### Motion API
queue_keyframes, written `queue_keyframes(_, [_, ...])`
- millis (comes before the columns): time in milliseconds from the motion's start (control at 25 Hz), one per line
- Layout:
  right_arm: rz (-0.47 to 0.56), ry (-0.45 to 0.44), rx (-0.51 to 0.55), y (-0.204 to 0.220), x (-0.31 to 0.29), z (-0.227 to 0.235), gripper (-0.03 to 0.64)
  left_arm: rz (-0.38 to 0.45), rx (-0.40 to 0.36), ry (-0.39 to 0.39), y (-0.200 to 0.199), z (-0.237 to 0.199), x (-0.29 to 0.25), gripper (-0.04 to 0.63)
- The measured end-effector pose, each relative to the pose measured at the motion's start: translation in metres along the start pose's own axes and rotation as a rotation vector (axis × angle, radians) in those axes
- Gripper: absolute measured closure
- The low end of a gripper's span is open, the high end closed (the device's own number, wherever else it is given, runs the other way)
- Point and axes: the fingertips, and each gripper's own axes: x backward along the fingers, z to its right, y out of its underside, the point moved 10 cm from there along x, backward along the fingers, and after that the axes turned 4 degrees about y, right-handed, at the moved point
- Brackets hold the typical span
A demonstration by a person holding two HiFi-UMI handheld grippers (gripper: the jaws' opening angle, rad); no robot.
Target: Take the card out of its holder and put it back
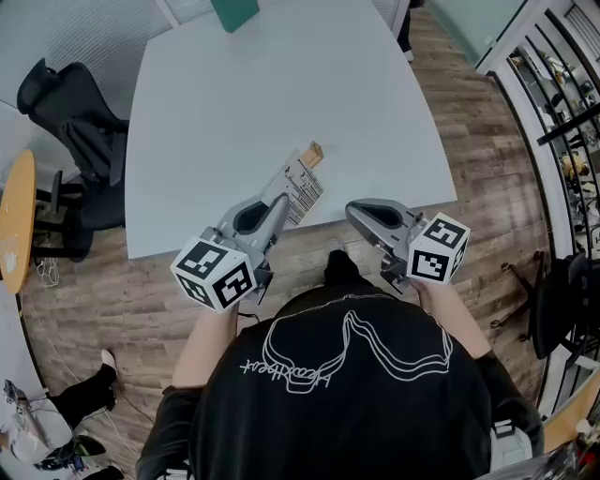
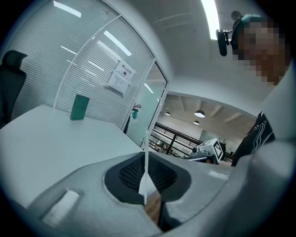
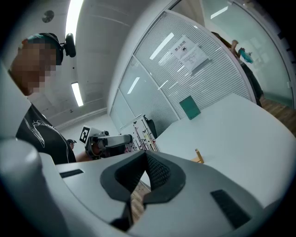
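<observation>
A white printed card (image 1: 302, 186) sticks out of my left gripper (image 1: 281, 202), whose jaws are shut on its near end above the table's front edge. In the left gripper view the card (image 2: 146, 157) shows edge-on as a thin white line pinched between the dark pads. The small wooden holder (image 1: 315, 151) stands on the white table (image 1: 281, 84) just beyond the card's far end; the right gripper view shows the holder (image 3: 199, 157) standing apart from the card (image 3: 141, 133). My right gripper (image 1: 353, 210) hovers level to the right, its jaws together with nothing between them.
A green block (image 1: 234, 13) stands at the table's far edge. A black office chair (image 1: 80, 131) and an orange round table (image 1: 17, 216) are at the left. Wooden floor (image 1: 469, 141) lies round the table, with shelving (image 1: 562, 103) at the right.
</observation>
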Motion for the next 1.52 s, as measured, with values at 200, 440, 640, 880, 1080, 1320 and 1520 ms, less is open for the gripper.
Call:
queue_keyframes(200, [0.007,-0.011,-0.02,0.006,-0.001,0.009,0.607,0.016,-0.021,-0.002,0.004,-0.006,-0.006,0.569])
queue_keyframes(440, [0.001,-0.007,-0.051,-0.023,-0.014,0.042,0.607,0.004,-0.061,-0.006,-0.022,-0.032,-0.034,0.569])
queue_keyframes(640, [-0.029,0.004,-0.075,-0.035,-0.025,0.071,0.607,-0.008,-0.051,-0.007,-0.034,-0.056,-0.061,0.569])
queue_keyframes(880, [-0.054,0.017,-0.093,-0.044,-0.033,0.095,0.607,-0.022,-0.073,-0.013,-0.041,-0.086,-0.083,0.569])
queue_keyframes(1080, [-0.067,0.029,-0.102,-0.04,-0.033,0.104,0.607,-0.038,-0.112,0.001,-0.032,-0.101,-0.09,0.569])
queue_keyframes(1320, [-0.083,0.028,-0.113,-0.043,-0.038,0.108,0.607,-0.052,-0.165,0.026,-0.023,-0.112,-0.095,0.569])
queue_keyframes(1520, [-0.093,0.024,-0.12,-0.041,-0.038,0.108,0.607,-0.047,-0.17,0.017,-0.009,-0.12,-0.095,0.569])
